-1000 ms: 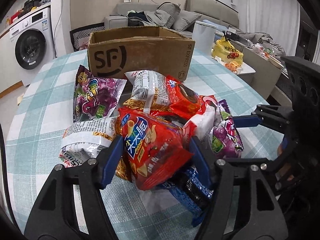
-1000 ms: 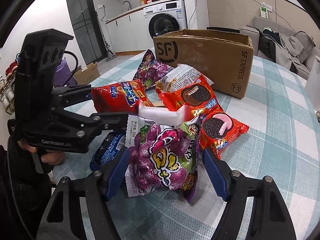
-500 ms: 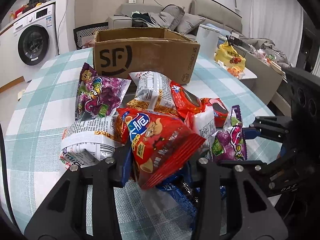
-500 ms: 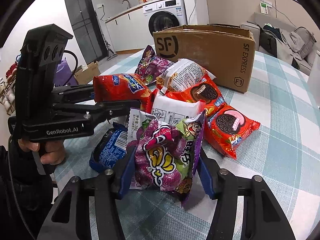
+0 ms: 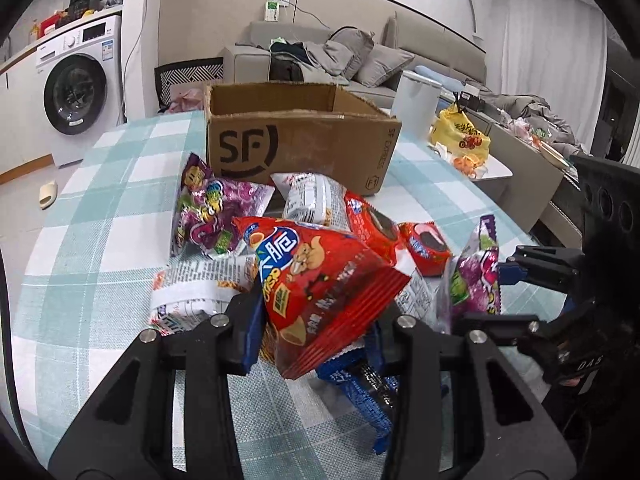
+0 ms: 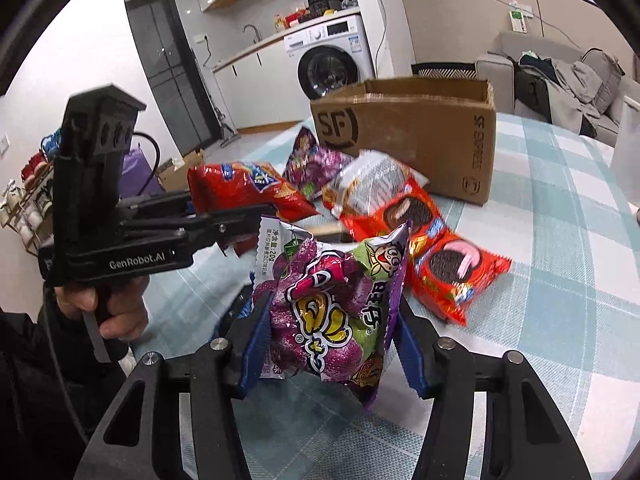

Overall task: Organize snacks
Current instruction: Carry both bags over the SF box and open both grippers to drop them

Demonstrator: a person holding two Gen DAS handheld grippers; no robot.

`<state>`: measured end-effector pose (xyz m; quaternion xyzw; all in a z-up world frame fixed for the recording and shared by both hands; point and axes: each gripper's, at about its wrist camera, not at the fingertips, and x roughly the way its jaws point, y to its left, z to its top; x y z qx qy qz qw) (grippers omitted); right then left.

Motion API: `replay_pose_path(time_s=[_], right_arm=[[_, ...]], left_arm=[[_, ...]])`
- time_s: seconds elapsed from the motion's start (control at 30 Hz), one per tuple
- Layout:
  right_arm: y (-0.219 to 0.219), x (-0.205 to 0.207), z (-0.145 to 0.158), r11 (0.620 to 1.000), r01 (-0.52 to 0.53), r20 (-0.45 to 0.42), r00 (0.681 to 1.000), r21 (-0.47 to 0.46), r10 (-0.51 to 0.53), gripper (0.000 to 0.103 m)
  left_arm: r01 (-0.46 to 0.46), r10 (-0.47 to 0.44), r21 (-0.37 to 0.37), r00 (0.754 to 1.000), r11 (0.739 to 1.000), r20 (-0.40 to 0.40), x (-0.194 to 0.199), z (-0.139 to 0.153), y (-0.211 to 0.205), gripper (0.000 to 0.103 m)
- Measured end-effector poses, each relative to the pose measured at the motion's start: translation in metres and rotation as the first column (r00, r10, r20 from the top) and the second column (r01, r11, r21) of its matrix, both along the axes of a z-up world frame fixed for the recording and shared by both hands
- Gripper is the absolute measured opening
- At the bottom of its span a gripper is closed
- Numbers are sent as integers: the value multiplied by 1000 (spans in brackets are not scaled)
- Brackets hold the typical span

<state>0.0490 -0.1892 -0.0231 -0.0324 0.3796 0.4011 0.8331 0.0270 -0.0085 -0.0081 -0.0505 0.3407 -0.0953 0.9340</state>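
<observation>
Red foil catches the eye first: the left gripper [image 5: 316,316] has its jaws pinched on a red snack bag [image 5: 320,280], lifted just above the heap on the checked tablecloth [image 5: 100,240]. Beside it, the right gripper [image 6: 328,344] squeezes a purple candy bag [image 6: 332,308] between its blue pads. More packets lie between them and the open cardboard box [image 5: 296,140], among them two red cookie packs [image 6: 456,272] near the box.
</observation>
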Motion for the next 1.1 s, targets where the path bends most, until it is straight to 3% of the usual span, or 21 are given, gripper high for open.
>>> replay_pose_path(time_s=[0.57,1.1], right_arm=[[-24,24,51,984,150,93,983,96,-159,57],[-14,45,94,973,164,127,975,160,-185,57]], left_arm=[[-19,17,17,996,1000,83,0,40,0,38],[-101,97,30,987,994,124,25,74,14,38]])
